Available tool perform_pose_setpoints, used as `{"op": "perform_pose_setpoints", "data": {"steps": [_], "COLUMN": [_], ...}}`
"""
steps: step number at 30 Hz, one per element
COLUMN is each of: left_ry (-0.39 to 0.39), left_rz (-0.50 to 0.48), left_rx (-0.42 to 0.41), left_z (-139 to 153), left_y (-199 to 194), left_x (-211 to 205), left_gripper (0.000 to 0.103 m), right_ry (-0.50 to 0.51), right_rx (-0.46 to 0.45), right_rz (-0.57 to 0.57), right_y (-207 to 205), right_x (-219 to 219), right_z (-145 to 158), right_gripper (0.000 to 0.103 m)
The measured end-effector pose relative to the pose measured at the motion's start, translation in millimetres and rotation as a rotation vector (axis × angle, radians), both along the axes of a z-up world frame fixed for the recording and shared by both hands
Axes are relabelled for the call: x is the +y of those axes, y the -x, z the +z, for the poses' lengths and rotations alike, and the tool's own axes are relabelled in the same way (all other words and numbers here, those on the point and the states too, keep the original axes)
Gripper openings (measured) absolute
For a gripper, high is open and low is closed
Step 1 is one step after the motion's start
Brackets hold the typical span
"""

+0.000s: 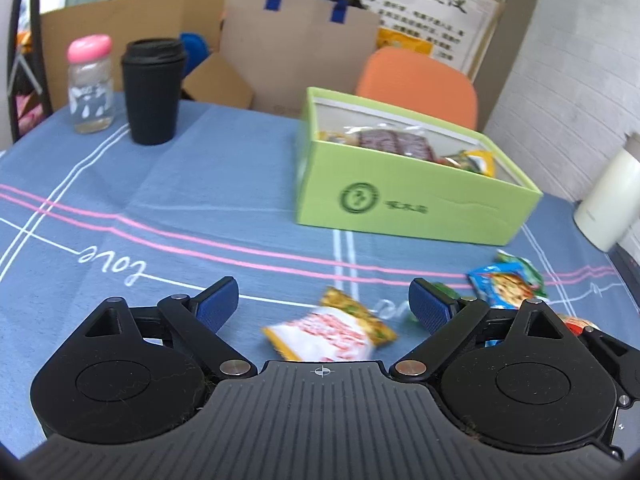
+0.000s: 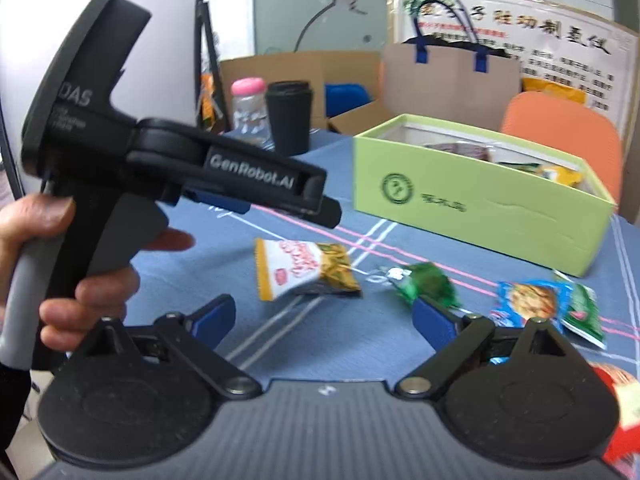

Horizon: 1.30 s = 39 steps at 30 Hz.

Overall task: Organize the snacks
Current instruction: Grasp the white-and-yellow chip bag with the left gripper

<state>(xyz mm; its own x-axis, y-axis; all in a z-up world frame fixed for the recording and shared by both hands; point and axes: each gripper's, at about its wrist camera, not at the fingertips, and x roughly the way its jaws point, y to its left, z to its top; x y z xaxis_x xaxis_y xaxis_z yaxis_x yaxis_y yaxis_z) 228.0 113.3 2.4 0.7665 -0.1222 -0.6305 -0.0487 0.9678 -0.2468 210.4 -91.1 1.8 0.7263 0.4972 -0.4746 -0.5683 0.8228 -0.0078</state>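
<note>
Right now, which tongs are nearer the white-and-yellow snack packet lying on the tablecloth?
Left. The left tongs hang open directly over the white-and-yellow snack packet, which lies between their fingers. The right tongs sit farther back and to its right, also open.

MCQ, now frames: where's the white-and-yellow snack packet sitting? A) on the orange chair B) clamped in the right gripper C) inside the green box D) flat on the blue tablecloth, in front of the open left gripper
D. The white-and-yellow snack packet lies on the blue tablecloth, ahead of the left gripper, whose jaws stand wide open and apart from it; the green box sits further back.
</note>
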Motion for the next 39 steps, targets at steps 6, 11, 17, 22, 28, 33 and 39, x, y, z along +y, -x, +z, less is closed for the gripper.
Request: {"op": "perform_pose_setpoints", "data": {"steps": [6,11,17,22,28,33,39], "left_ry": [0.17,0.189,0.246,0.249,0.219,0.133,0.107], "left_rz": [-0.024,-0.113,-0.276,-0.381,-0.495,-0.351,-0.377], "left_rx": [0.061,0.083,0.106,0.183,0.127,0.187,0.224], "left_z": [-13,-16,-17,-22,-3,-11,-25], "left_y": [-18,-23,-47,-49,-19,-33,-27], "left_x": [38,41,32,24,5,3,-1], "left_gripper": [0.079,0.078,0.078,0.075,0.077,0.072,0.013], "right_ry": [-0.017,-0.018,-0.054,-0.027,-0.035,-0.068,0.002], "right_rx": [0.036,0.077,0.18,0.201,0.192,0.185,0.09], "right_rz": [0.022,-0.011,0.048,0.101,0.071,0.016,0.005], "right_y": [-22,-31,-34,-46,-36,-39,-33], "right_x": [23,32,40,49,27,23,36], "right_z": [-1,-5,-21,-23,-23,-23,-28], "right_gripper": [0.093,0.093,0.093,0.093,0.093,0.093,0.055]}}
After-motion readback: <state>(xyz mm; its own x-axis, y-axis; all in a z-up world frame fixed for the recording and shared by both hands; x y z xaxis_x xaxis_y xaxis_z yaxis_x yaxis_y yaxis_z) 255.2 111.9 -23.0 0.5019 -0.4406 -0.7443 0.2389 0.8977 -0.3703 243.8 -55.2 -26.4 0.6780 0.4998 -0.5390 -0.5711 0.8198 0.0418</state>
